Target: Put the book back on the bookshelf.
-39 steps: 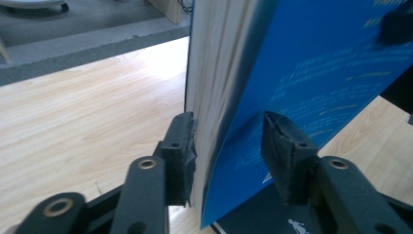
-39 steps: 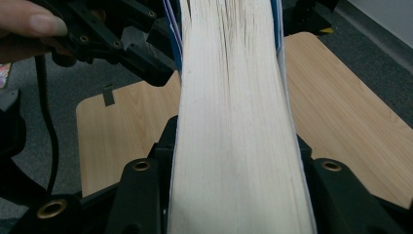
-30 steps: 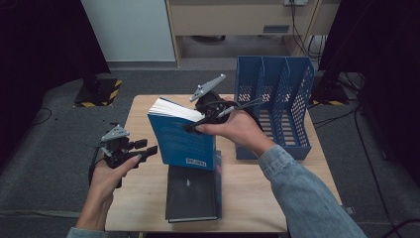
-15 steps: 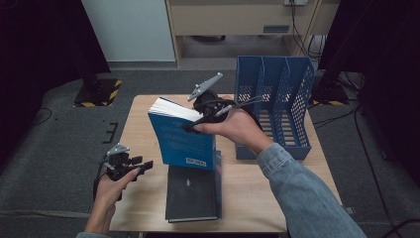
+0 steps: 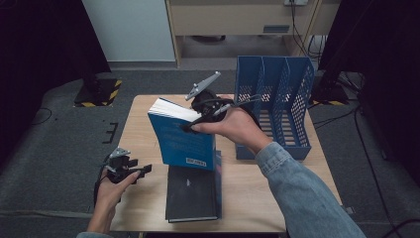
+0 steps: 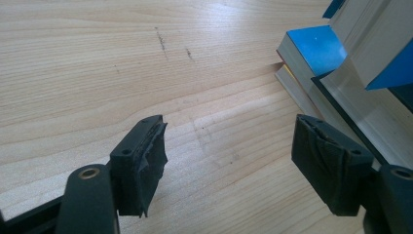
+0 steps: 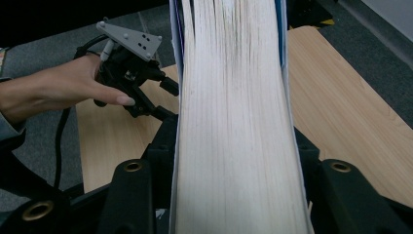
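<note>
I have the right gripper (image 5: 195, 124) pinching the blue book (image 5: 184, 139) by its upper edge; in the right gripper view both jaws press against the covers with the page block (image 7: 238, 122) standing between them, though they have just eased a little wider. The book hangs upright and tilted above the table (image 5: 143, 114), its lower edge just over the black book (image 5: 192, 191) that lies flat near the front edge. The blue file rack (image 5: 275, 106) stands at the table's right side, close behind my right hand (image 5: 237, 126). My left gripper (image 5: 133, 171) sits low at the table's left edge; its jaws are spread and have just been opening, with bare wood between them and the stacked books (image 6: 311, 63) off to one side.
</note>
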A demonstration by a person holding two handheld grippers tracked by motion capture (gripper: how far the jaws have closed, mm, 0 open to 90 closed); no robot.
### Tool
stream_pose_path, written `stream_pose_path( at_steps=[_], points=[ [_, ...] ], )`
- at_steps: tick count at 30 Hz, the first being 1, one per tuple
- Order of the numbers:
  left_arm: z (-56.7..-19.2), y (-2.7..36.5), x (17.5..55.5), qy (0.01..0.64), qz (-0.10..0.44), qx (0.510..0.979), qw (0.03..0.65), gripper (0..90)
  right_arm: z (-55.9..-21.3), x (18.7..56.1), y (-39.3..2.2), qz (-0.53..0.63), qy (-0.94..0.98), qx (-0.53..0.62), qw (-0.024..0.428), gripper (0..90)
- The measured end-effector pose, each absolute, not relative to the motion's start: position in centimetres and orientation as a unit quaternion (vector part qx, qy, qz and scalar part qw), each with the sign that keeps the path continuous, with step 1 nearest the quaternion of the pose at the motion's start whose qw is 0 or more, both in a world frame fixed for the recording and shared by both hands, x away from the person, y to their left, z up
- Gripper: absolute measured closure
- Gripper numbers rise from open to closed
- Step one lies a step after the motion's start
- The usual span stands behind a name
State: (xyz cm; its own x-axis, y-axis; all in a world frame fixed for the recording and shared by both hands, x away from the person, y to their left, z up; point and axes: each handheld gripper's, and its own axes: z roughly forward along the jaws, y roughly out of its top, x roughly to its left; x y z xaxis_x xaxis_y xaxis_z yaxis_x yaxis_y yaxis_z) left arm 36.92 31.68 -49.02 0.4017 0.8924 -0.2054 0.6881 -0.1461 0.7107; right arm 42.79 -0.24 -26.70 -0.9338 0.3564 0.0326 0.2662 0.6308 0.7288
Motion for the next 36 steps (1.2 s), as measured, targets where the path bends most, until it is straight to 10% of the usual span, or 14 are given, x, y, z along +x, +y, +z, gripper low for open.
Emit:
stream_pose_path(
  at_steps=[36],
  points=[
    [-49.3,31.5,37.0,0.527,0.14,0.757,0.361,27.4,-26.5,45.0,-0.8,0.393,0.877,0.275,0.034,60.2]
  ],
)
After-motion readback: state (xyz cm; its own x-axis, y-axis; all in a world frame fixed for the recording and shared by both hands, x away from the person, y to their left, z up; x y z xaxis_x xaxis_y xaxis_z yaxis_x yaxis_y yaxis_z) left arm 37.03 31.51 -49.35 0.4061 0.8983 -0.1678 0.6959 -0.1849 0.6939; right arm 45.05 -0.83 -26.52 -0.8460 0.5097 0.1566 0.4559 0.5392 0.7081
